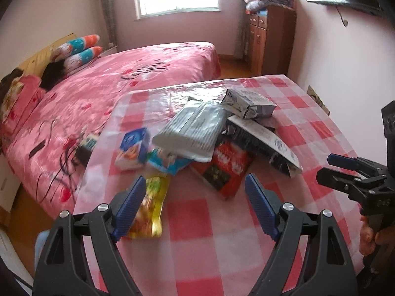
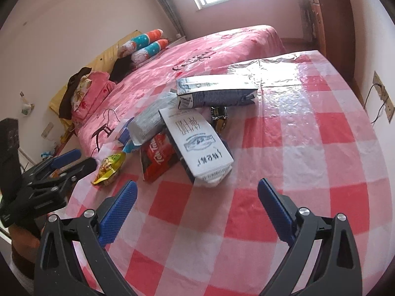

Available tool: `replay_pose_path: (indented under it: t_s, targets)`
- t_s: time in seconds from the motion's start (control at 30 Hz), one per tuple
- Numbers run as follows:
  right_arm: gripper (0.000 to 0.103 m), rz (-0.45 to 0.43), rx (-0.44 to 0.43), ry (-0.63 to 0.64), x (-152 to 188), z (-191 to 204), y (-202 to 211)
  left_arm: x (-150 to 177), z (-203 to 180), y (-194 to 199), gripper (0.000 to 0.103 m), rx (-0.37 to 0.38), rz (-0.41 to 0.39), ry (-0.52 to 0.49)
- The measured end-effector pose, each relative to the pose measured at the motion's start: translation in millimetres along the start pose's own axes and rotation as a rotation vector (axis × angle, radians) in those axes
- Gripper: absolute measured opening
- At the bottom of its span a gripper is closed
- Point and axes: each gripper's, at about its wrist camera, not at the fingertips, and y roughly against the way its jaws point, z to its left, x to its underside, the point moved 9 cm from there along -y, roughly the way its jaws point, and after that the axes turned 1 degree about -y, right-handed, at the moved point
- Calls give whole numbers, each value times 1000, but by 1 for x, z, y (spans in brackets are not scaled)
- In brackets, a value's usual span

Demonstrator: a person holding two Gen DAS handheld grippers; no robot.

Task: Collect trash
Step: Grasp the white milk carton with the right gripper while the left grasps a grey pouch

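Note:
A heap of trash lies on the red-and-white checked table (image 1: 197, 246) (image 2: 296, 148). It holds a yellow snack bag (image 1: 150, 209) (image 2: 109, 167), a red packet (image 1: 224, 170) (image 2: 158, 157), a silver bag (image 1: 192, 130) (image 2: 148, 123), a white milk carton (image 2: 197, 143) (image 1: 261, 143) and a dark blue carton (image 2: 217, 91) (image 1: 246, 103). My left gripper (image 1: 195, 202) (image 2: 74, 162) hovers open just short of the heap, its left pad over the yellow bag. My right gripper (image 2: 197, 190) (image 1: 330, 170) is open in front of the white carton. Neither gripper holds anything.
A small blue-and-white box (image 1: 133, 150) sits at the table's left edge. A bed with a pink cover (image 1: 123, 79) runs along the left of the table. A wooden cabinet (image 1: 269, 39) stands at the back. The wall with sockets (image 2: 382, 96) is close on the right.

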Motion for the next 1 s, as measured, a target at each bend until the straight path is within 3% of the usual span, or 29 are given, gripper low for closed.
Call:
replay_pose_path:
  t_s: [0.5, 0.73, 1.0]
  targets:
    - [97, 55, -52, 8, -29, -4, -45, -53, -5, -97, 84, 28, 104, -244]
    - [97, 60, -39, 67, -34, 1, -61, -52, 2, -125, 84, 69, 155, -267]
    - [97, 58, -50, 85, -35, 6, -73, -53, 2, -141, 88, 118, 156, -240]
